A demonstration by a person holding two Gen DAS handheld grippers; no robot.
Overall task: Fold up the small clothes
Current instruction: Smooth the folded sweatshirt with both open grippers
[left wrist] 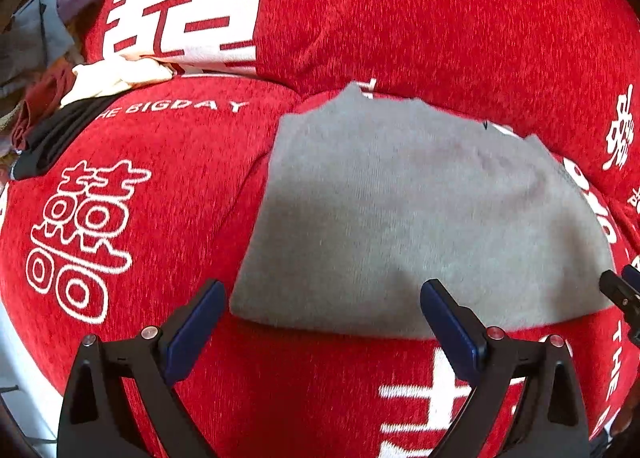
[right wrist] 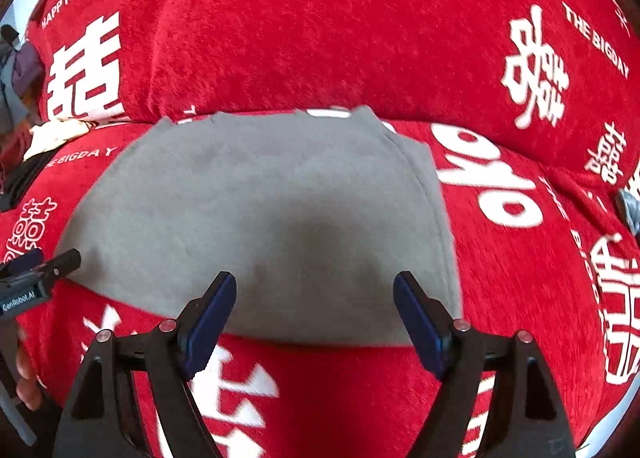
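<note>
Soft grey knit garment [left wrist: 420,218] folded flat on plush red cover [left wrist: 160,178]. Left gripper [left wrist: 322,322] and right gripper [right wrist: 314,314] spread wide, holding nothing.

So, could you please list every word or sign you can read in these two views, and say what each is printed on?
"HAPPY WEDDING": red sofa cover, upper left.
"THE BIGDAY": same cover, upper right; also on the seat cushion, first letters hidden.
"CenRobot.AI": left gripper body.
Large white double-happiness characters: cover.
Grey garment: no text visible.
</note>
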